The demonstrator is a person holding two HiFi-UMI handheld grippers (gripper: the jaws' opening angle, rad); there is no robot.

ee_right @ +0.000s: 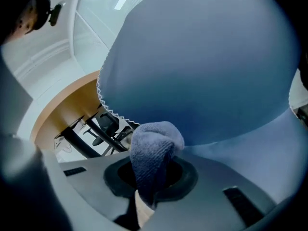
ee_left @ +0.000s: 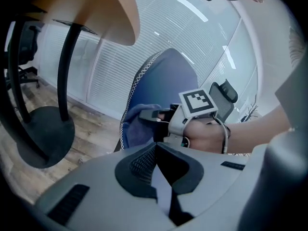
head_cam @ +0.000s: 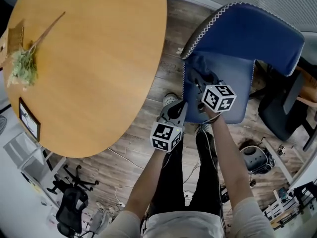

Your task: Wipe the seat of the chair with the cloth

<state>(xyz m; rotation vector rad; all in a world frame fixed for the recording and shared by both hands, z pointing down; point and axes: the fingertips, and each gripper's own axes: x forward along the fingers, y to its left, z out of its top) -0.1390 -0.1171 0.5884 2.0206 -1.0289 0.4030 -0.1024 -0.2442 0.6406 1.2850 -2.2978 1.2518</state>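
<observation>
A blue chair with white stitched edging stands ahead of me, its seat [head_cam: 237, 90] facing me and its back [head_cam: 257, 36] beyond. A blue-grey cloth [head_cam: 200, 66] lies bunched on the seat's left part, and my right gripper [head_cam: 199, 81] is shut on it. In the right gripper view the cloth [ee_right: 154, 150] bulges out between the jaws of the right gripper [ee_right: 154, 174], right by the chair back [ee_right: 202, 66]. My left gripper [head_cam: 177, 109] hangs off the seat's front left corner, jaws shut on nothing. The left gripper view shows that gripper [ee_left: 157, 149] aimed at the cloth [ee_left: 139, 126].
A round wooden table [head_cam: 99, 58] with a plant [head_cam: 22, 66] stands close on the left; its dark base [ee_left: 43, 134] rests on the wood floor. A black office chair [head_cam: 285, 108] is to the right, clutter [head_cam: 255, 157] lies near my legs, and blinds run behind.
</observation>
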